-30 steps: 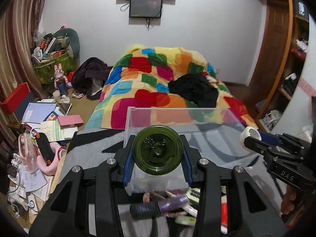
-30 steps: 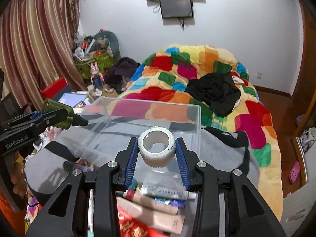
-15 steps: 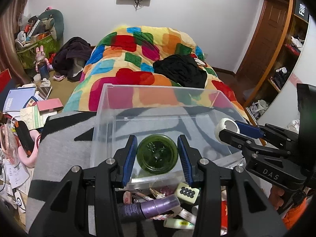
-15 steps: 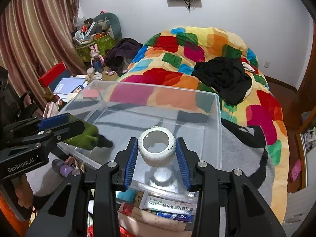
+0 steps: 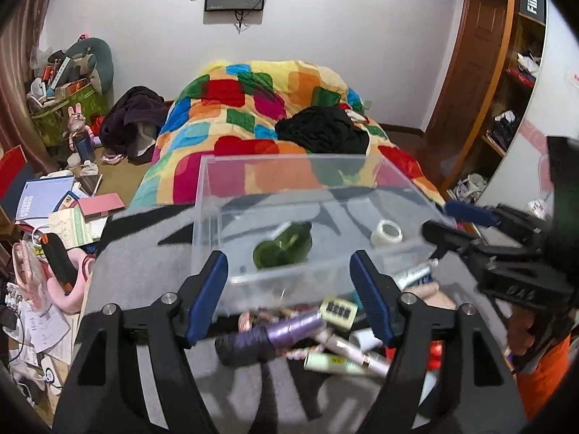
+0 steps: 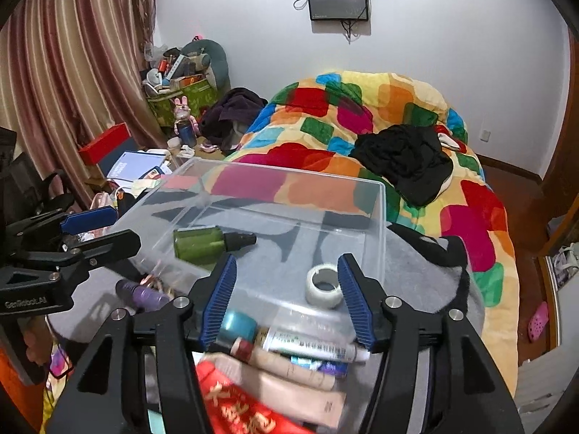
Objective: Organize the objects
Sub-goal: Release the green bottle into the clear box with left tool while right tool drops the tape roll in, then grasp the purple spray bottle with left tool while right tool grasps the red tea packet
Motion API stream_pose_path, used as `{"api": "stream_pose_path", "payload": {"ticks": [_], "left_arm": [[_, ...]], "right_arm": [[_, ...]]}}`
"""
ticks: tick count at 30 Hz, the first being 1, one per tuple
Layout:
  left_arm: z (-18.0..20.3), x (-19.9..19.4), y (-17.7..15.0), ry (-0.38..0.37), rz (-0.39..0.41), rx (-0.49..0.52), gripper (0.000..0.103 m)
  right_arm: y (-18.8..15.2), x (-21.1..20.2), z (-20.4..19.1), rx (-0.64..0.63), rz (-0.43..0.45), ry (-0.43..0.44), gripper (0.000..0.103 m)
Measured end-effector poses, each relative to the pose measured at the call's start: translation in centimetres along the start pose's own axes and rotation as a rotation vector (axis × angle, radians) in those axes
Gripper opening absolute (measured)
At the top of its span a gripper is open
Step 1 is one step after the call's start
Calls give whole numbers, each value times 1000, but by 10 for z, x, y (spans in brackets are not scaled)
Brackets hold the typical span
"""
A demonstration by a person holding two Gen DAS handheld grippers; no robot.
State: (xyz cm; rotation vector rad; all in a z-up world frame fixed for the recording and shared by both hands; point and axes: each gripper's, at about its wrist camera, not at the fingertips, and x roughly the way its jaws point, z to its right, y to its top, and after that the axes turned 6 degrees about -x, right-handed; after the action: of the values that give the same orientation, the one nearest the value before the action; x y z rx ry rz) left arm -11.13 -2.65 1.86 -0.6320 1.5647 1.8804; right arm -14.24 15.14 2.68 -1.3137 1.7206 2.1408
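A clear plastic bin (image 5: 217, 195) (image 6: 380, 224) stands on a grey blanket. A green bottle (image 5: 282, 247) (image 6: 202, 244) with a black cap lies on its side inside the bin. A white tape roll (image 5: 386, 233) (image 6: 324, 285) lies in the bin's right part. My left gripper (image 5: 289, 296) is open and empty just before the bin's near wall. My right gripper (image 6: 287, 298) is open and empty at the bin's near edge, above the tape roll. Each gripper shows at the edge of the other's view.
Loose items lie on the blanket before the bin: a purple bottle (image 5: 275, 332) (image 6: 144, 294), tubes (image 6: 307, 347), a teal roll (image 6: 237, 325), a red packet (image 6: 235, 405). A bed with a colourful quilt (image 5: 260, 115) lies behind. Clutter covers the floor (image 5: 54, 217) at left.
Both grippers have opened and drawn back. The green bottle and the tape roll have left the fingers and now lie inside the bin.
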Motion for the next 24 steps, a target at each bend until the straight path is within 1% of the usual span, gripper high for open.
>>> {"api": "stream_pose_path", "payload": {"ticks": [2, 5, 6, 9, 11, 12, 13, 16, 18, 19, 21, 22, 24], "left_arm": [[-4, 1, -9, 4, -19, 3, 72], [-13, 7, -23, 5, -54, 11, 72], [-16, 10, -28, 8, -67, 15, 73], [-22, 22, -40, 14, -107, 28, 73], [-23, 30, -45, 14, -132, 38, 73], [-23, 34, -45, 14, -141, 41, 73], [-22, 36, -46, 21, -140, 46, 73], [-22, 43, -46, 4, -145, 44, 73], [-22, 45, -47, 8, -150, 42, 72], [-22, 44, -48, 12, -146, 45, 70], [-23, 40, -50, 14, -139, 46, 61], [-24, 38, -53, 18, -134, 43, 59], [-27, 33, -56, 28, -127, 34, 48]], "right_arm": [[-7, -10, 1, -4, 10, 3, 62], [-22, -25, 4, -4, 18, 25, 69], [-27, -29, 6, -7, 17, 34, 69], [-46, -39, 8, -24, 2, 55, 73], [-59, -43, 8, -44, -15, 65, 80], [-66, -44, 7, -52, -26, 68, 81], [-72, -45, 6, -58, -36, 69, 82], [-89, -42, 2, -88, -74, 80, 82], [-96, -38, -2, -120, -98, 76, 82], [-99, -35, -4, -133, -110, 77, 82], [-103, -30, -6, -150, -131, 83, 82], [-104, -28, -6, -153, -136, 87, 82], [-106, -24, -5, -150, -147, 88, 82]]}}
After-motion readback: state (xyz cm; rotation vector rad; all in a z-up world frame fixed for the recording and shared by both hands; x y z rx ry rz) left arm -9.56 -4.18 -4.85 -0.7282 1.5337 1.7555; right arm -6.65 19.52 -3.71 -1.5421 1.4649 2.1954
